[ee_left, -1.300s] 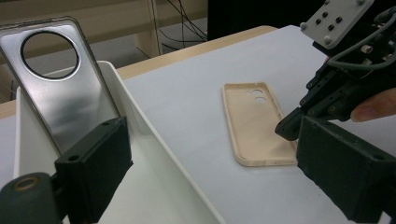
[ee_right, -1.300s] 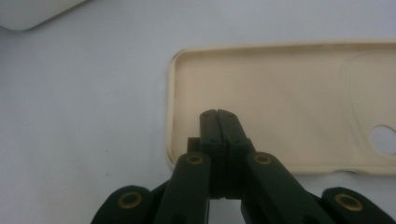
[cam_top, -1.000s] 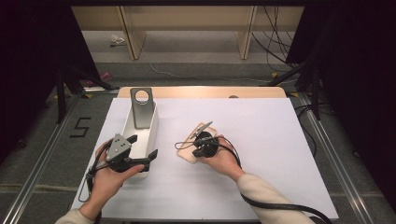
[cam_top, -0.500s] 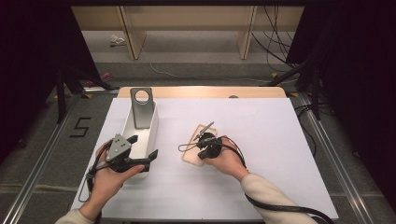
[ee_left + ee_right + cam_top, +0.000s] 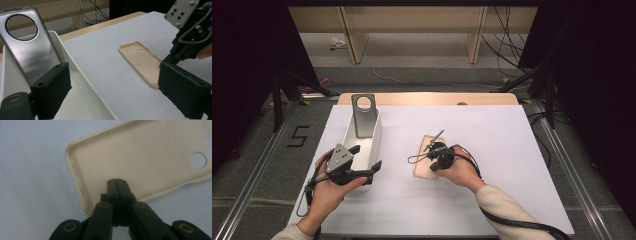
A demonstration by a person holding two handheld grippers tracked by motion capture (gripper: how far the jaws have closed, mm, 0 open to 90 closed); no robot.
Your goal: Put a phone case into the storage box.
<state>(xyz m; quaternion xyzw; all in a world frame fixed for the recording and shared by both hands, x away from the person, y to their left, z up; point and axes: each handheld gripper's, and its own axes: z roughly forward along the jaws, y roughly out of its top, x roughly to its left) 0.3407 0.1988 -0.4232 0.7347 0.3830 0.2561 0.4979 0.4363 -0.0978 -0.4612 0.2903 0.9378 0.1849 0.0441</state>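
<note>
The phone case (image 5: 140, 162) is plain beige, inside and rim alike. The other case (image 5: 30, 47) is shiny silver-grey with a dark ring round its round hole. The tray (image 5: 371, 137) is white. The table cover (image 5: 492, 210) is plain white, with a light wood edge (image 5: 427, 98) at the far side. Both grippers (image 5: 364, 160) (image 5: 117, 180) are black, with brass-coloured rivets; the left one bears a grey plate.
</note>
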